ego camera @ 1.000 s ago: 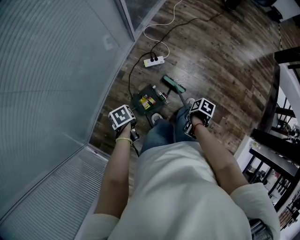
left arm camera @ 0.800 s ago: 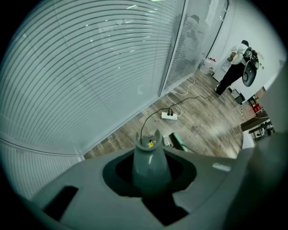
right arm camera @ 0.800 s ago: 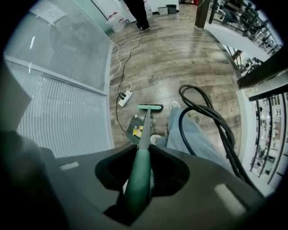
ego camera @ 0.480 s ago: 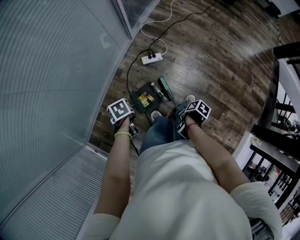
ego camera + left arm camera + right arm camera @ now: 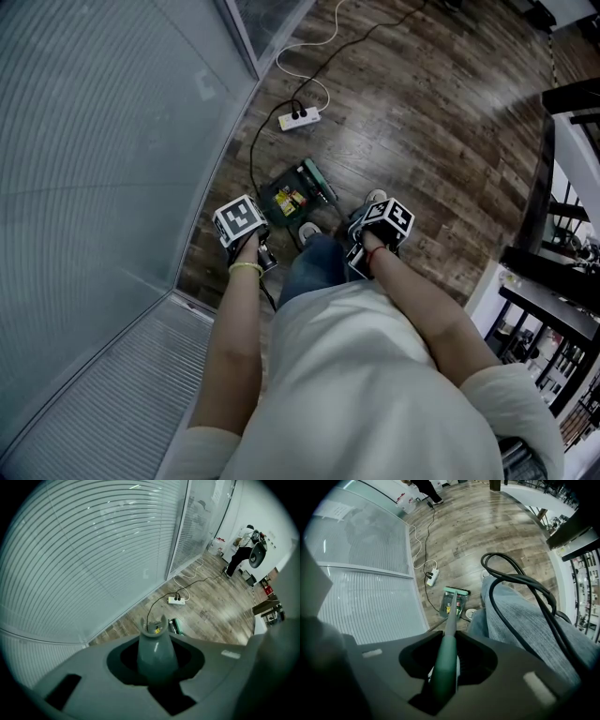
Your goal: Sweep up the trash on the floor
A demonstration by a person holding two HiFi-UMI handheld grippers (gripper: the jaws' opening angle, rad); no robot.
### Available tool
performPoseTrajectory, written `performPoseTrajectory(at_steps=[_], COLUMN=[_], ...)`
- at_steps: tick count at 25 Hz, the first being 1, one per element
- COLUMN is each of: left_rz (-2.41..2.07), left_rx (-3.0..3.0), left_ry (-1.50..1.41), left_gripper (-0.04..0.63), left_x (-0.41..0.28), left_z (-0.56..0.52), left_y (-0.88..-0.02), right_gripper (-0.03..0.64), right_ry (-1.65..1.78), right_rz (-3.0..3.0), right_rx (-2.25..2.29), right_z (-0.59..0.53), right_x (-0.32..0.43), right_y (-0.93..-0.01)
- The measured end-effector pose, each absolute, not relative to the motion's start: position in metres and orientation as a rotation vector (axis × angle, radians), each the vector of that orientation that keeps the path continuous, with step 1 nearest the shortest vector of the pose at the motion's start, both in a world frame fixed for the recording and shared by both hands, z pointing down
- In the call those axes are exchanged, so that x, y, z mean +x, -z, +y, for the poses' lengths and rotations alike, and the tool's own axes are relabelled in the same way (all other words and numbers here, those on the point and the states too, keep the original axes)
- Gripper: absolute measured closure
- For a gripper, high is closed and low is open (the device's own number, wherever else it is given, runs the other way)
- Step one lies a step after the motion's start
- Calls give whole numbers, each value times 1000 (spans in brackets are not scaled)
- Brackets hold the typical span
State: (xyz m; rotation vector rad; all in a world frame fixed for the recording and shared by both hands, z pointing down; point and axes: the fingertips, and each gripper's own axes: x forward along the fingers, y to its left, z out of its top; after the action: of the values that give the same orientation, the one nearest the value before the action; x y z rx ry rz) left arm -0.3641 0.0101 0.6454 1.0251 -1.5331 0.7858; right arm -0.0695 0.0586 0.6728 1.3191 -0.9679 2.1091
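Note:
A dark dustpan [image 5: 284, 200] lies on the wood floor with yellow and red trash [image 5: 292, 200] inside it. The green broom head [image 5: 314, 180] rests at the pan's far right edge. My left gripper [image 5: 246, 234] is shut on the grey dustpan handle [image 5: 157, 649], which leads down to the dustpan [image 5: 156, 628]. My right gripper [image 5: 373, 236] is shut on the green broom handle [image 5: 444, 665]; its shaft runs down to the broom head [image 5: 456, 592] at the dustpan [image 5: 450, 606]. The jaws themselves are hidden in the head view.
A white power strip [image 5: 292, 118] with white and black cords lies beyond the pan. A ribbed glass wall [image 5: 103, 187] runs along the left. The person's jeans leg [image 5: 520, 620] and shoes [image 5: 310, 232] stand beside the pan. Black shelving [image 5: 553, 309] is at the right.
The broom head has swept left from the open floor to the dustpan's edge. My right gripper has shifted left with it; the left gripper has hardly moved.

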Motion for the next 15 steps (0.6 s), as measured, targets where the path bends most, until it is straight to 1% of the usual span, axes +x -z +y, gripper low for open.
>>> performPoseTrajectory(at_steps=[15], left_rz=[-1541], left_rx=[1031], left_ry=[-789], left_gripper=[509], left_x=[-358], left_z=[13], left_y=[-645], right_gripper=[520], right_ry=[-2110], right_rz=[-1076], right_rx=[1071], right_z=[74], right_x=[-110], right_y=[-649])
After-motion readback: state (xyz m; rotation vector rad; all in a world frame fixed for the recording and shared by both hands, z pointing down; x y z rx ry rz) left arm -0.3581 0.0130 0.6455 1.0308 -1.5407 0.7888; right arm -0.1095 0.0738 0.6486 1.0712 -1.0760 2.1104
